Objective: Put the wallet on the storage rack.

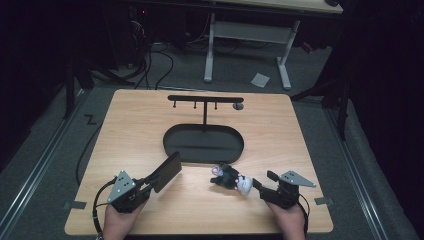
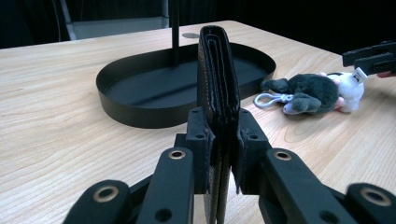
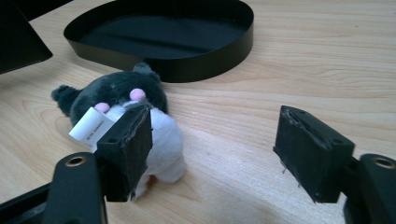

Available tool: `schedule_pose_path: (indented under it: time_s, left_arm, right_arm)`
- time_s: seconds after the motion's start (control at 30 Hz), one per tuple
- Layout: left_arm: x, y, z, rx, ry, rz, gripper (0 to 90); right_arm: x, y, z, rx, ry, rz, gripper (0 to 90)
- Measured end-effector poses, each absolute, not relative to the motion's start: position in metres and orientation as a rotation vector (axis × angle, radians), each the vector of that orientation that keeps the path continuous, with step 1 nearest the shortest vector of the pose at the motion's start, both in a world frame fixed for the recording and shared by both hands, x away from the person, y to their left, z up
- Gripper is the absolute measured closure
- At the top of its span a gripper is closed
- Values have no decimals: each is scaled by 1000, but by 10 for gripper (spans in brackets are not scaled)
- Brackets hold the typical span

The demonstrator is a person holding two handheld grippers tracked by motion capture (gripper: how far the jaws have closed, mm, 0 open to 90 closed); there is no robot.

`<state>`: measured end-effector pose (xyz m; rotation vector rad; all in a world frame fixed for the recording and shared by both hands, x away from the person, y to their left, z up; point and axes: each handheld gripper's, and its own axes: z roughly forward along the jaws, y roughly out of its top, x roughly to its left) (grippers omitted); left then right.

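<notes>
1. Table (image 1: 280, 140): a light wooden top. It carries a tray, a plush toy and both grippers.

2. Tray (image 1: 172, 137): a black oval tray with a low wall sits at the middle of the table. A thin black post (image 1: 204, 114) rises from its far side and carries a crossbar (image 1: 205, 99) with small pegs hanging under it. In the left and right gripper views the tray floor is bare; nothing lies in it.

3. Wallet (image 1: 166, 171): a black folded wallet is held clear of the table, just off the near left rim of the tray. In the left gripper view it stands on edge between the jaws, its folded edges facing the camera.

4. Left gripper (image 1: 148, 184): clamped on the wallet. Both jaws press flat against the wallet's two sides near its lower end. The person's left hand (image 1: 117, 222) holds the gripper at the near left of the table.

5. Right gripper (image 1: 262, 182): jaws spread wide, holding nothing. In the right gripper view one jaw stands right against the white end of the plush toy; whether it touches cannot be told. The other jaw stands well apart over bare wood. The person's right hand (image 1: 289, 217) holds it at the near right.

6. Plush toy (image 1: 229, 177): a small dark grey and white stuffed animal lies on the table, just in front of the tray's near right rim, between the two grippers. It has pink spots, a white label (image 3: 91, 127) and a pale key clip (image 2: 267, 99) at its dark end.
</notes>
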<state>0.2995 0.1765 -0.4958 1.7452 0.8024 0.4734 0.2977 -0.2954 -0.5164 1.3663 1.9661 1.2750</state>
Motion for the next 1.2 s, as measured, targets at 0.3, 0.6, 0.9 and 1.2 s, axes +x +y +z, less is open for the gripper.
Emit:
schedule_pose_path:
  time_s: [0.3,0.6,0.9,1.2]
  left_arm:
    - [301,176,-490,1713,816,491,792]
    - [314,164,-475,1706,820,505,792]
    - [337,143,-472,1699,825,490,793]
    - [358,120,-470,1715,809,490,792]
  right_arm:
    - [295,-292,-514,1321,1946,1233,234]
    - [294,-295,-514,1327,1932,1240,224]
    - [294,-301,-513,1339,1917,1254,224]
    - [294,-301,-514,1342,1922,1254,224]
